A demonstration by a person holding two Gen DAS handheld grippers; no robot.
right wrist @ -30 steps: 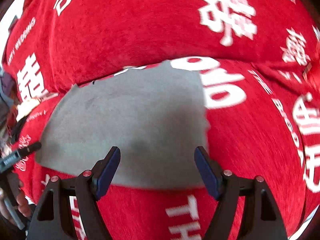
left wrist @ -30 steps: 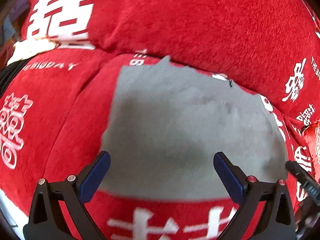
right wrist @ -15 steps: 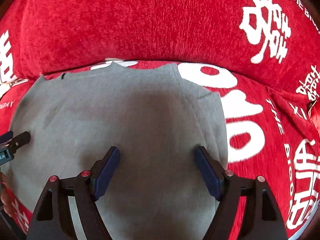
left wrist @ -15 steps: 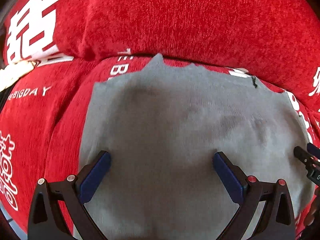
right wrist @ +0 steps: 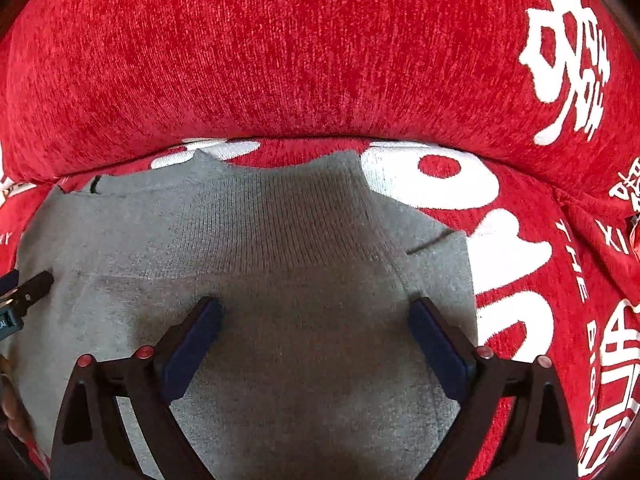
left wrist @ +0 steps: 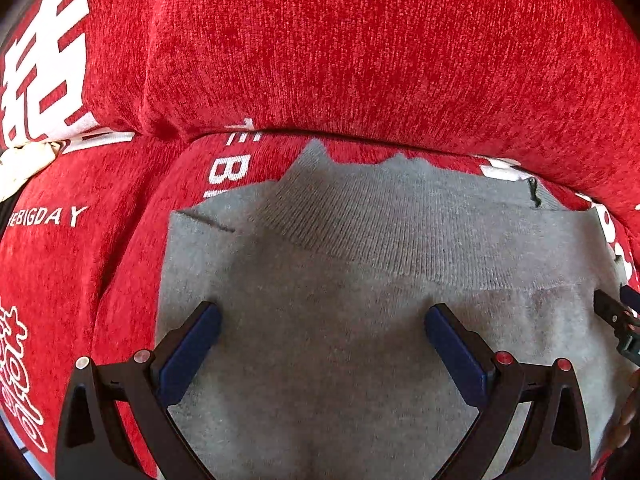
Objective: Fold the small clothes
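Note:
A small grey knitted garment [left wrist: 360, 264] lies flat on a red sofa seat, its ribbed band toward the backrest; in the right wrist view the same garment [right wrist: 280, 240] fills the middle. My left gripper [left wrist: 322, 314] hangs open just above its left half, blue pads wide apart with only flat cloth beneath. My right gripper [right wrist: 314, 308] hovers over the right half with its jaws opening, nothing pinched between them. Each gripper's tip shows at the edge of the other's view: the right one [left wrist: 616, 320], the left one [right wrist: 28, 292].
The red sofa seat [left wrist: 80, 264] with white lettering surrounds the garment. A red backrest cushion [left wrist: 340, 48] rises close behind the ribbed edge; the same backrest cushion [right wrist: 280, 48] closes off the far side in the right wrist view. A white cloth scrap [left wrist: 24, 160] lies at far left.
Both grippers moved forward and down over the garment, which now fills each view. The right gripper's jaws have spread wider. The garment itself lies as before.

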